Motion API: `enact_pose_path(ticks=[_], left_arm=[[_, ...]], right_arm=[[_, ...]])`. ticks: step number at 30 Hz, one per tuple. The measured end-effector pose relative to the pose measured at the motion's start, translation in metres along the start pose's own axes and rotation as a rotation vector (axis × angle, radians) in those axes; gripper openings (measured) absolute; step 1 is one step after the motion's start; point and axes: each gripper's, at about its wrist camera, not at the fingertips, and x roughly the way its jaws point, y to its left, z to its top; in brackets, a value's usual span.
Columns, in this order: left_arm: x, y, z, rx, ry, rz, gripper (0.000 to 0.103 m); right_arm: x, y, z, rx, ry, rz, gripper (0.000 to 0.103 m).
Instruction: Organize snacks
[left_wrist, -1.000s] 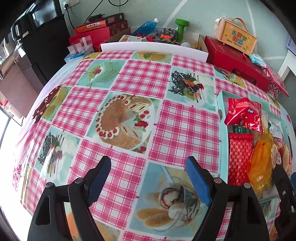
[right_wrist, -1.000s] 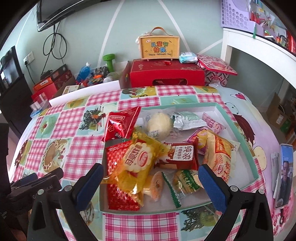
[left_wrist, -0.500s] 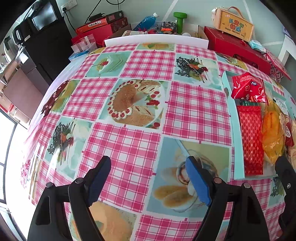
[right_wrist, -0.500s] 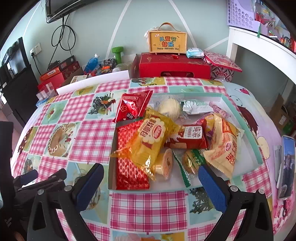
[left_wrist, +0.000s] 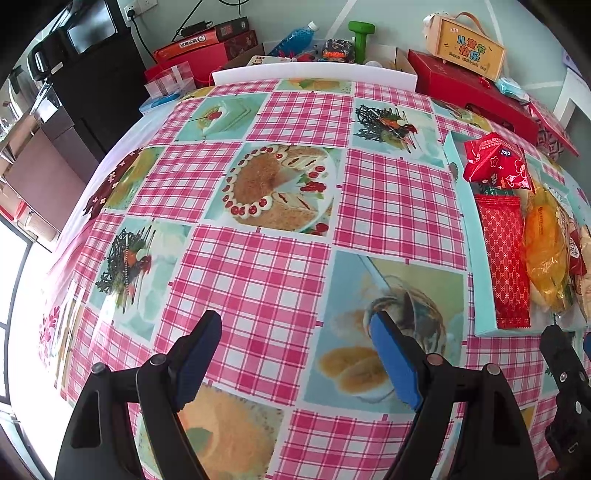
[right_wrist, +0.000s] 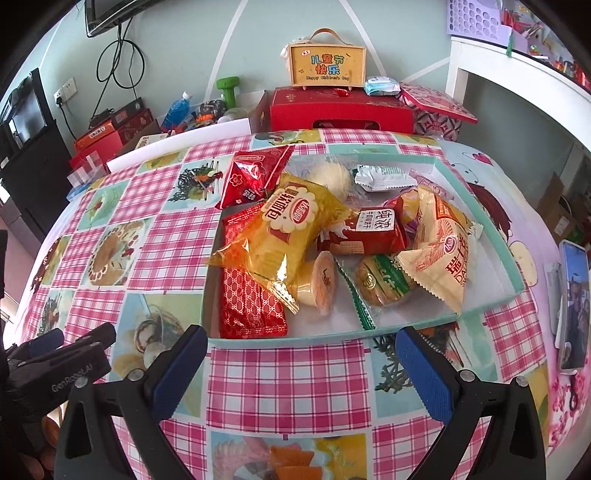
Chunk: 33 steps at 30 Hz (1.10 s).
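drawing back: over the last second both views widen, so more of the pink-check oilcloth table (right_wrist: 288, 373) shows in front of the shallow mint-green cardboard tray (right_wrist: 491, 229); contents look unshifted. judgement: hands retreating from a filled tray fits either a pause before sorting or a finished gathering; the frames cannot settle which.

left gripper (left_wrist: 295, 354): black frame, blue pads, jaws wide apart, nothing between them, over bare cloth left of the tray.
right gripper (right_wrist: 299, 363): same build, jaws spread wide, empty, at the tray's near edge.

snacks, all in the tray, loosely heaped:
- glossy yellow-orange bread packet (right_wrist: 284, 236), printed "面包", lying across a red patterned flat sachet (right_wrist: 247, 299).
- red triangular foil pouch (right_wrist: 255, 177), flower print, propped on the far-left rim.
- cream wafer bag (right_wrist: 439, 251), red lettering "瑞士卷".
- dark red biscuit pack (right_wrist: 369, 230), label "纯浓".
- silver-green foil pack (right_wrist: 384, 177), text unreadable.

behind the table: yellow carry-box (right_wrist: 327, 66) reading "儿童节快乐 happy children's day". left tool body marked "genrobot.ai".
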Motion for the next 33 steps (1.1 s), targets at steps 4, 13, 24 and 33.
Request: enact_pose_path(ticks=[4, 13, 24, 33], left_arm=[[0.003, -0.002, 0.000, 0.010, 0.013, -0.002, 0.083], [0.006, -0.005, 0.002, 0.032, 0.036, -0.011, 0.083], [0.001, -0.013, 0.000, 0.083, 0.031, -0.025, 0.083], [0.002, -0.011, 0.000, 0.076, 0.035, -0.025, 0.083]], right_arm=[[0.001, 0.001, 0.000, -0.006, -0.002, 0.002, 0.103], [0.000, 0.005, 0.000, -0.024, -0.009, -0.004, 0.103], [0.005, -0.002, -0.001, -0.014, 0.010, -0.022, 0.103], [0.009, -0.007, -0.002, 0.001, 0.031, -0.042, 0.103]])
